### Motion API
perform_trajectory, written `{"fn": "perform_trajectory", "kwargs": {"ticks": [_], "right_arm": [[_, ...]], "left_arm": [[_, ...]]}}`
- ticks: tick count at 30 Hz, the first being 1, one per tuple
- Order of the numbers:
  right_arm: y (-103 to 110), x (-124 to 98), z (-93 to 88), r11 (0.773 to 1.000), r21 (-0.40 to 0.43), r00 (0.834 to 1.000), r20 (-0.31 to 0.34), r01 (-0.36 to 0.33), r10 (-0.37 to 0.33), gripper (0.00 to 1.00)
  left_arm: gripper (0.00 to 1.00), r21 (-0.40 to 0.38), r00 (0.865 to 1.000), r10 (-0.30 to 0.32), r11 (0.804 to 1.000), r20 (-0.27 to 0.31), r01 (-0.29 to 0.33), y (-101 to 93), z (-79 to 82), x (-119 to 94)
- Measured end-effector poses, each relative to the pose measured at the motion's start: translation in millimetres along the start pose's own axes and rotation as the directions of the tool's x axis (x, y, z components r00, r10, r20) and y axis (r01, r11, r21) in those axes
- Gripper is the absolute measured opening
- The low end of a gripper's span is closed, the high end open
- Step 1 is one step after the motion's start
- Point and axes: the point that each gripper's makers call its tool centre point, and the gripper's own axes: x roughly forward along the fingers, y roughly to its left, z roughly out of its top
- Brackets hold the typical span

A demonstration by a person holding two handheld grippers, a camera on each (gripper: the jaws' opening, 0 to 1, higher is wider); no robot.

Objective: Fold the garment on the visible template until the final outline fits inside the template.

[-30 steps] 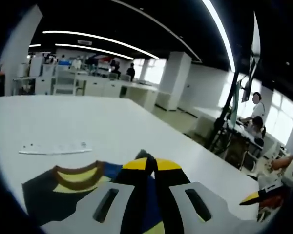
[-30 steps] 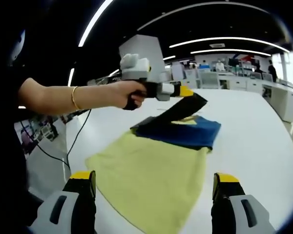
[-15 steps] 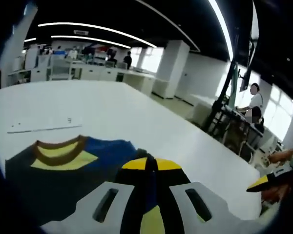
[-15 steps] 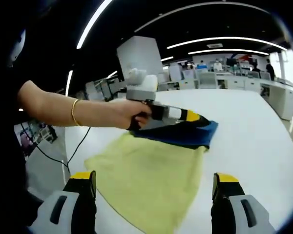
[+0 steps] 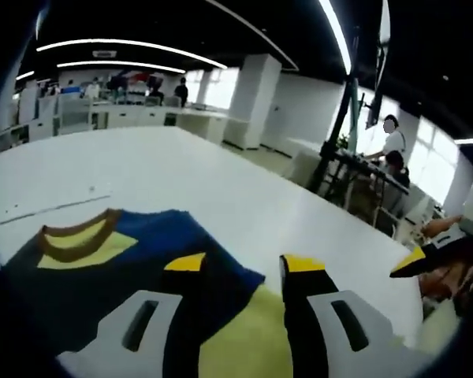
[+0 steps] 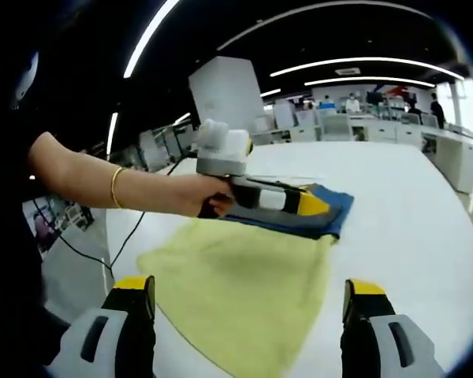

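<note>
The garment lies on the white table [image 6: 426,220]. Its yellow-green body [image 6: 236,276] is spread flat, and the blue upper part [image 6: 331,216] is folded over onto it. In the left gripper view the blue part [image 5: 142,252] shows a brown and yellow collar [image 5: 75,242]. My left gripper [image 5: 244,264] is open just above the blue edge, holding nothing. The right gripper view shows that left gripper [image 6: 303,203] in a person's hand, low over the fold. My right gripper [image 6: 248,287] is open, short of the yellow hem.
A thin white marked strip [image 5: 55,206] lies on the table beyond the collar. The right gripper's yellow tip [image 5: 414,260] enters the left gripper view at the right. People sit at desks [image 5: 378,169] off the table's far side. An arm with a gold bracelet [image 6: 116,187] reaches in from the left.
My left gripper lowered the dark blue part onto the garment and opened, letting it go. The blue part now lies flat. My right gripper stayed open and still.
</note>
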Motion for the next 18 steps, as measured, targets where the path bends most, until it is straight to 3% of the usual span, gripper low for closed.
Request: {"fn": "perform_trajectory", "kwargs": {"ticks": [8, 15, 18], "right_arm": [[5, 2, 2.5, 0.998, -0.046, 0.999, -0.033, -0.039, 0.037, 0.99], [13, 0, 8.7, 0.989, -0.106, 0.993, -0.076, -0.101, 0.093, 0.99], [13, 0, 6.6, 0.984, -0.13, 0.986, -0.131, -0.122, 0.105, 0.99]], "left_arm": [[0.84, 0.026, 0.999, 0.018, 0.999, 0.051, -0.019, 8.6, 10.1, -26], [0.98, 0.04, 0.998, 0.036, 0.998, 0.059, -0.039, 20.1, 13.8, -53], [0.99, 0.05, 0.998, 0.04, 0.998, 0.057, -0.043, 25.5, 15.0, -66]]}}
